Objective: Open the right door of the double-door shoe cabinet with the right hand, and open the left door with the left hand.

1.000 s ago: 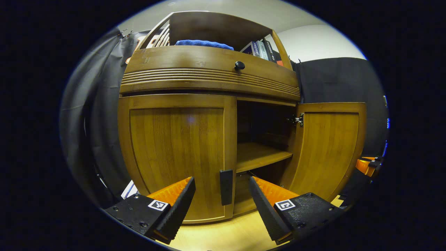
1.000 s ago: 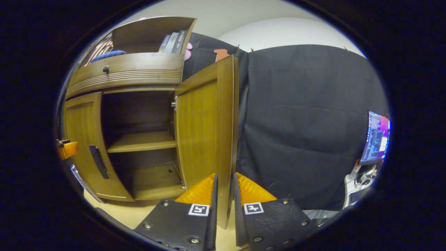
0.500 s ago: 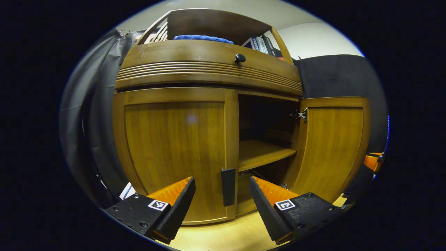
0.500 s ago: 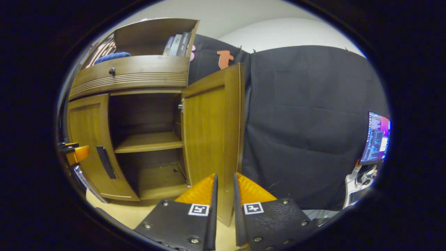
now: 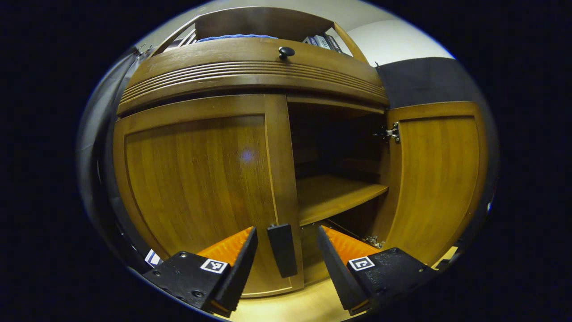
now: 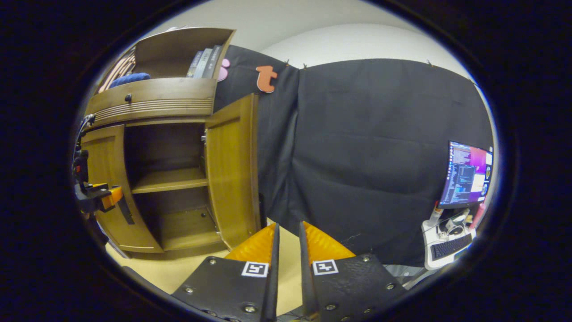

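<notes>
The brown shoe cabinet (image 5: 250,76) stands close in the left gripper view. Its left door (image 5: 196,179) is closed, with a dark vertical handle (image 5: 282,250) at its inner edge. My left gripper (image 5: 286,232) is open, one finger on each side of that handle, without touching it. The right door (image 5: 440,179) stands swung wide open, baring a shelf (image 5: 339,194). In the right gripper view my right gripper (image 6: 287,228) is shut to a narrow slit, with nothing in it, back from the open right door (image 6: 234,170). The left gripper (image 6: 100,197) shows by the left door (image 6: 105,179).
A drawer with a round knob (image 5: 286,52) sits above the doors, and books (image 6: 203,62) and a blue cloth (image 6: 129,79) lie on top. A lit monitor (image 6: 467,176) and keyboard (image 6: 449,246) stand at the right. Pale wooden floor (image 6: 178,273) runs under the cabinet.
My right gripper has slid off the right door's edge and drawn back from it. My left gripper has moved closer, bringing its fingers around the left door's handle.
</notes>
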